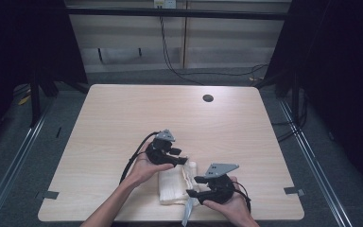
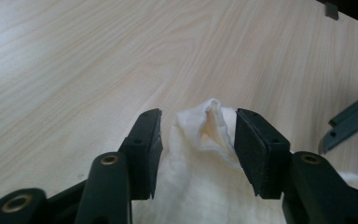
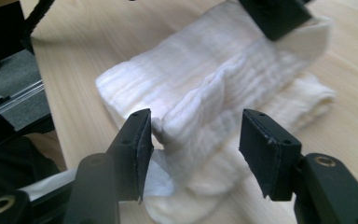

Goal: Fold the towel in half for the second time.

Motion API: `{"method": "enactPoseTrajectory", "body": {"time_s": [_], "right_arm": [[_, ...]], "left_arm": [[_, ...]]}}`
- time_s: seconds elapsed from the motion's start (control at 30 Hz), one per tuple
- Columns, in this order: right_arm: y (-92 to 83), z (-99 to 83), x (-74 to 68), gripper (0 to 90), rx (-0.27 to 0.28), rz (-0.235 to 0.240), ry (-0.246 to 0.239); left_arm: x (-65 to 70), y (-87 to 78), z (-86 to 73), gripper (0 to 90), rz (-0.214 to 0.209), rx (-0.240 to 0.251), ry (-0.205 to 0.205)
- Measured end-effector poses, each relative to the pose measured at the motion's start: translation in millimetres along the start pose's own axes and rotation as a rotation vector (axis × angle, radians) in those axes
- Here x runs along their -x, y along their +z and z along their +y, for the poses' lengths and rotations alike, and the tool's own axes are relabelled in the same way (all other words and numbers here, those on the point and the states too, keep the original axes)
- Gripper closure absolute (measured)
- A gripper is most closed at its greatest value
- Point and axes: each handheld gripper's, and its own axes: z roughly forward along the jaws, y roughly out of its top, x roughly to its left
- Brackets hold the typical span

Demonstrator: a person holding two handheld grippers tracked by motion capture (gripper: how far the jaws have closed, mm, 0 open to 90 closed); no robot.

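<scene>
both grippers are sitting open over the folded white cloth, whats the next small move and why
Probably lift both grippers straight up and away. The left gripper stands open around a raised corner of the white cloth, its pads not pressing it, and the right gripper stands open around a ridge of the fold. The cloth already lies folded on the table, so backing off without snagging it seems the safest step.

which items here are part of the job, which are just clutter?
In the job:
- white folded cloth
- left gripper, jaws open around a raised fold
- right gripper, jaws open at the cloth's near end

Lying about:
- round hole in the table
- wall cables
</scene>
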Motion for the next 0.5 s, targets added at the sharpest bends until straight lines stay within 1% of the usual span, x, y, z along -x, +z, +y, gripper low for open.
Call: {"method": "enactPoseTrajectory", "body": {"time_s": [0.03,0.07,0.1,0.17,0.2,0.27,0.33,0.37,0.4,0.43,0.5], "right_arm": [[-2.4,-0.7,2.1,43.4,0.005,-0.005,0.005],[-4.6,-1.5,4.2,43.1,0.009,-0.008,0.012],[-6.5,-2.2,5.9,43.1,0.014,-0.018,0.014],[-11.7,-4.1,10.8,43.1,0.025,-0.024,0.028],[-14.2,-5.2,13.1,43.1,0.029,-0.038,0.036],[-18.2,-7.5,18.2,43.5,0.034,-0.043,0.043],[-20.6,-8.0,24.2,43.5,0.031,-0.060,0.045],[-21.7,-7.3,28.0,43.6,0.038,-0.062,0.050],[-23.7,-5.0,33.0,43.5,0.051,-0.070,0.060],[-25.0,-3.7,34.8,43.5,0.058,-0.080,0.067],[-28.0,-1.8,38.9,43.5,0.080,-0.082,0.075]], "left_arm": [[0.2,-0.7,0.3,49.5,0.002,0.011,-0.001],[0.1,-2.1,0.9,49.1,0.009,0.007,0.007],[-0.1,-3.0,1.3,48.7,0.007,0.019,0.003],[-1.0,-5.7,3.3,46.3,0.011,0.025,-0.005],[-1.7,-6.7,3.9,45.6,0.011,0.027,-0.008],[-3.3,-9.1,5.0,43.1,0.016,0.045,-0.017],[-5.0,-10.2,4.7,40.9,0.030,0.055,-0.027],[-6.2,-10.6,3.9,39.6,0.019,0.058,-0.031],[-6.6,-11.1,3.9,38.8,0.025,0.052,-0.029],[-6.8,-11.1,3.4,37.7,0.027,0.057,-0.029],[-7.9,-11.3,3.6,37.2,0.029,0.058,-0.031]]}}
